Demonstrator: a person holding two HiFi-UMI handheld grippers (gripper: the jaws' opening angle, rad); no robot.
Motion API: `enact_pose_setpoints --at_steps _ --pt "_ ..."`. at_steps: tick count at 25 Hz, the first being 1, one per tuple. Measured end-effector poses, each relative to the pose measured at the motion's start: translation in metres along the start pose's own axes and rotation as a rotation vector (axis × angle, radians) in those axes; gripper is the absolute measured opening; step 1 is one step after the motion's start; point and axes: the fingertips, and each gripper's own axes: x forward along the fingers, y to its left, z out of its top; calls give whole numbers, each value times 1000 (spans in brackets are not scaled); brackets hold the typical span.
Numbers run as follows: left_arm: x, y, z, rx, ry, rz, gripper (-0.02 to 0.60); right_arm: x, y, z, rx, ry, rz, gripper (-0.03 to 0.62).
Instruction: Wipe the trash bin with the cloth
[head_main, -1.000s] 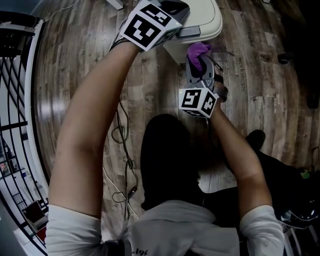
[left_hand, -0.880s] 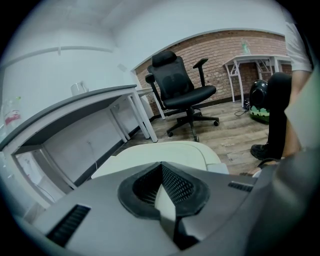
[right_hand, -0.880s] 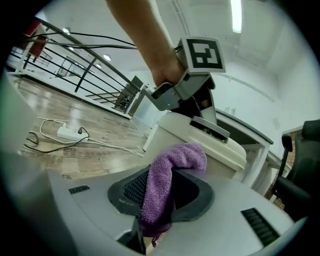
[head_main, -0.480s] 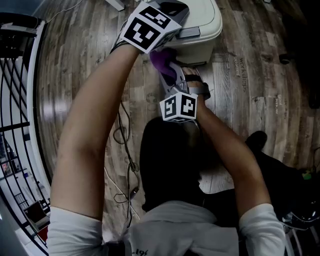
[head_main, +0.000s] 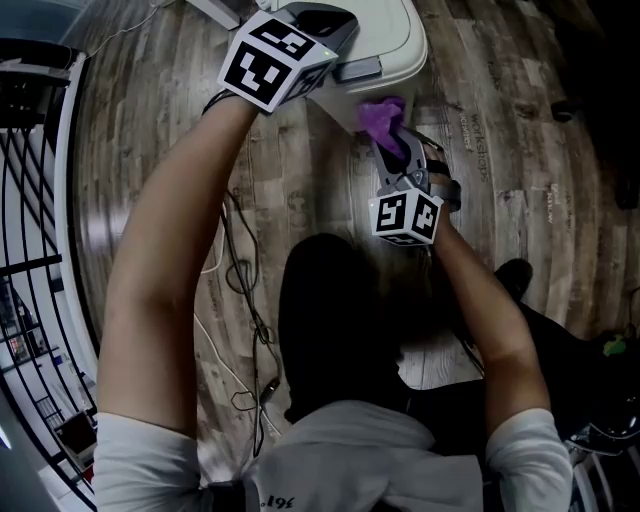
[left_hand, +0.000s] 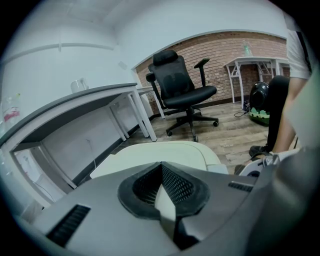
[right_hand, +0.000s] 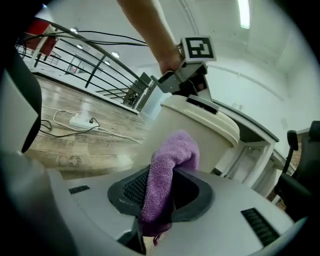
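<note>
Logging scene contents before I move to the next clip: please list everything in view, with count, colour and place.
trash bin: one, cream, on the floor ahead of the person
cloth: one, purple, in the right gripper, at the bin's side
office chair: one, black, beyond the bin
brick wall: one, red-brown, behind the chair
desk: one, white with grey top, left of the chair
cables: a few, white and dark, on the floor
wood floor: one, grey-brown, throughout
railing: one, black, left edge
left gripper: one, grey, shut, on top of the bin
right gripper: one, grey, shut on the cloth
arms: two, bare, white sleeves
</note>
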Motion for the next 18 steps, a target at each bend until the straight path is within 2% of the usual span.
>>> enact_pose_setpoints --at_steps 11,15,18 --pt "0 0 -1 -3 4 -14 2 -9 -89 -57 162 104 -244 103" --pt "1 1 -1 -4 -1 -6 3 -4 -113 -67 217 111 -312 103" --pt "2 1 -1 -6 3 2 2 -2 -126 -70 299 95 -348 103"
